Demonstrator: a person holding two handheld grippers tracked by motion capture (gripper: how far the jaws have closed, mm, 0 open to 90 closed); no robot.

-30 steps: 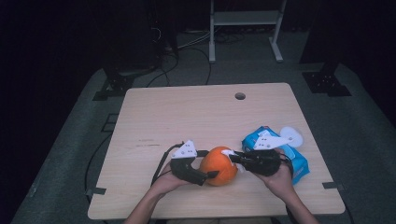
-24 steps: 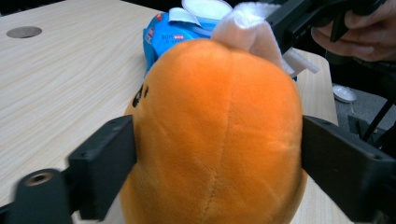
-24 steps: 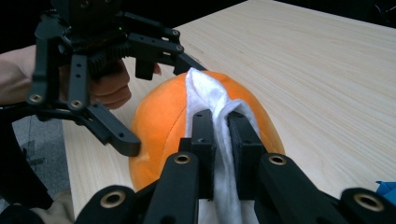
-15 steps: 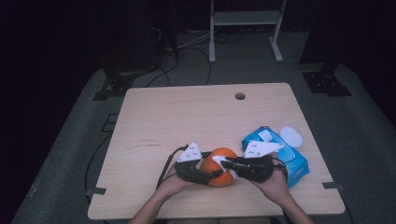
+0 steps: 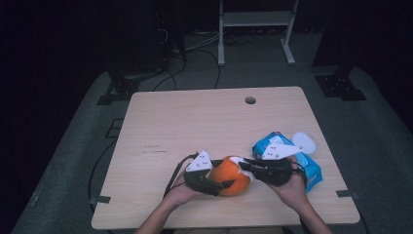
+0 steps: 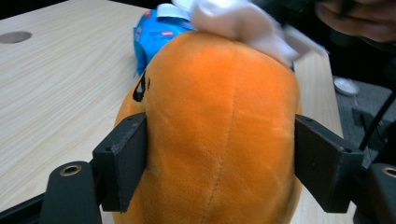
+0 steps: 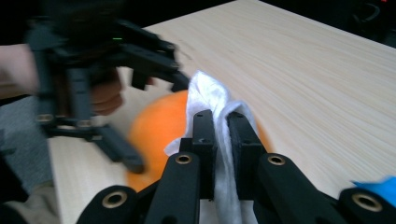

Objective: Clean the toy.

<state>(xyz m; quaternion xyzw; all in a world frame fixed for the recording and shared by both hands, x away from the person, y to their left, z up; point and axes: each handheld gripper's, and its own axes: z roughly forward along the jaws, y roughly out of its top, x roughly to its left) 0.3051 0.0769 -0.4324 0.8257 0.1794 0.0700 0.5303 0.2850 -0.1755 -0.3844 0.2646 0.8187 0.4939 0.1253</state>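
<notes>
An orange plush toy point(image 5: 233, 179) rests on the wooden table point(image 5: 195, 122) near its front edge. My left gripper point(image 5: 225, 177) holds it from the left, its jaws against both sides of the toy point(image 6: 219, 93). Those jaws closed in and have just eased slightly, still pressing the plush. My right gripper point(image 5: 242, 165) comes from the right, shut on a white wipe point(image 7: 208, 93). The wipe point(image 5: 237, 161) lies against the toy's top point(image 7: 154, 121), and it also drapes over the toy in the left gripper view point(image 6: 238, 21).
A blue pack of wipes point(image 5: 311, 171) lies at the right under my right hand, with a white round lid point(image 5: 303, 142) beside it. A cable hole point(image 5: 250, 100) sits at the table's far edge. Dark floor and a metal stand surround the table.
The right gripper with the wipe has slid left from beside the toy onto its top. The left gripper has stayed on the toy.
</notes>
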